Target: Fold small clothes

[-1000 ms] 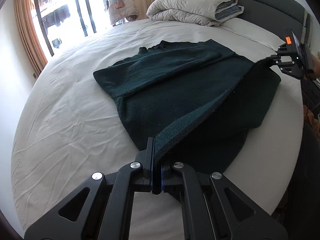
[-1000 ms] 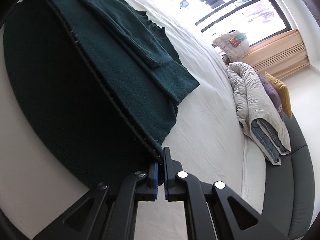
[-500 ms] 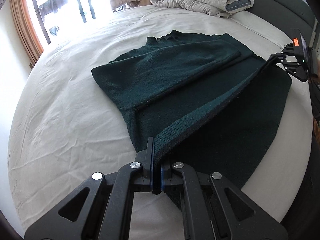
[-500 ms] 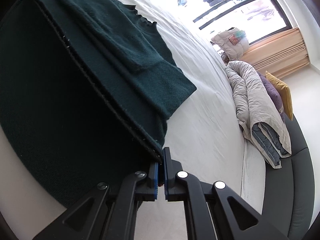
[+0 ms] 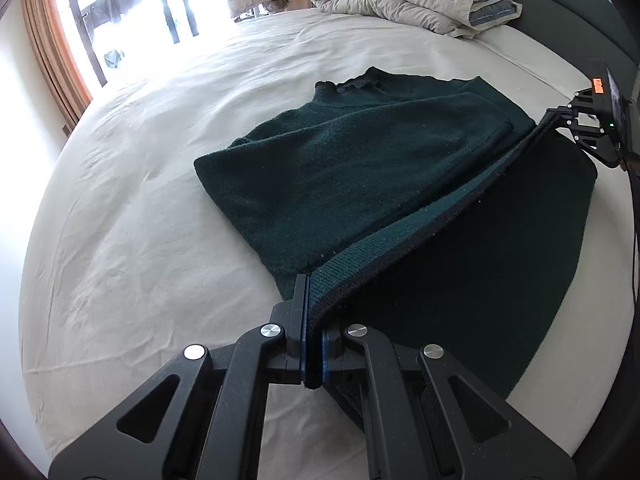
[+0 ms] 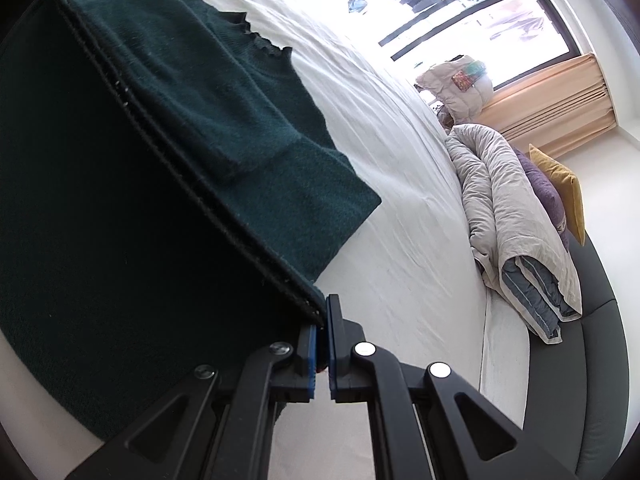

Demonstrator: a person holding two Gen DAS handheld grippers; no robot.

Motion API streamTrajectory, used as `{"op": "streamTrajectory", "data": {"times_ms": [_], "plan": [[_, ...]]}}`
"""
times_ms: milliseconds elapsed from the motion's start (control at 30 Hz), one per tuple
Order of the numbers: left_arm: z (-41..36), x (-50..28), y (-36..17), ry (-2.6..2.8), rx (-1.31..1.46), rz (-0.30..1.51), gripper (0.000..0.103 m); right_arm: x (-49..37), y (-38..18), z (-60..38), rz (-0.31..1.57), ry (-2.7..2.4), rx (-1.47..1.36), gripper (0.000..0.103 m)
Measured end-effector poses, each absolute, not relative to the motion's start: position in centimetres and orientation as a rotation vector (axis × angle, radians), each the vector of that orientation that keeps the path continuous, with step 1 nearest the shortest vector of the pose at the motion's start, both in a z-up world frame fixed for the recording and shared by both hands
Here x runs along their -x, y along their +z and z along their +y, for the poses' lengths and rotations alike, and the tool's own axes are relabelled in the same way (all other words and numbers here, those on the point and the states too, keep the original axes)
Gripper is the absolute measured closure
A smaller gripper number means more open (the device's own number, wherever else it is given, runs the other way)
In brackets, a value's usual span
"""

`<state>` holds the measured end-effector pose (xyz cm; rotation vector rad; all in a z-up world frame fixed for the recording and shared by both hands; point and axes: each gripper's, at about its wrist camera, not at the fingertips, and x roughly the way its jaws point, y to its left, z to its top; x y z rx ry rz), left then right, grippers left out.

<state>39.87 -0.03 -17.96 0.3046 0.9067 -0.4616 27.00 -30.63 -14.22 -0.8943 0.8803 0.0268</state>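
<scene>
Two grippers are both clamped on the hem of the dark green sweater, one at each bottom corner. My left gripper has its jaws pressed tight on the ribbed hem at the near corner, and I can see the knit edge wedged between the blue pads. My right gripper pinches the other corner of the same hem; in the left view it shows at the far right, with the hem stretched taut in a straight line between the two.

Most of the sweater lies flat on the white bed, collar pointing toward the window. I see one sleeve folded across the body. I hold the bottom part lifted off the sheet, so its underside hangs dark and shadowed below the raised hem.

Beyond the sweater, a rolled grey duvet rests at the head of the bed, with a purple and a yellow cushion just behind it.
</scene>
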Motion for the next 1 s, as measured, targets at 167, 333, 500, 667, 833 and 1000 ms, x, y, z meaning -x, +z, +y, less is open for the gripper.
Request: {"op": "streamTrajectory", "data": {"times_ms": [167, 333, 500, 667, 833, 1000], "plan": [[-0.1, -41.7, -17.7, -0.454, -0.303, 0.905, 0.1, -28.7, -14.1, -30.8, 0.881, 0.022, 0.874, 0.099], [-0.1, -43.8, -17.6, -0.445, -0.292, 0.909, 0.1, -30.5, -14.1, -31.0, 0.886, 0.014, 0.843, 0.099], [0.1, -45.8, -17.6, -0.439, -0.279, 0.917, 0.1, -32.2, -14.4, -31.0, 0.898, 0.011, 0.819, 0.099], [0.4, -47.2, -17.6, -0.434, -0.25, 0.925, 0.1, -33.4, -14.6, -30.9, 0.905, 0.013, 0.806, 0.099], [1.0, -48.2, -17.9, -0.441, -0.212, 0.942, 0.1, -34.3, -14.1, -30.8, 0.901, 0.014, 0.783, 0.099], [1.6, -49.3, -18.2, -0.455, -0.187, 0.983, 0.1, -35.2, -14.1, -30.6, 0.897, 0.017, 0.791, 0.099]]}}
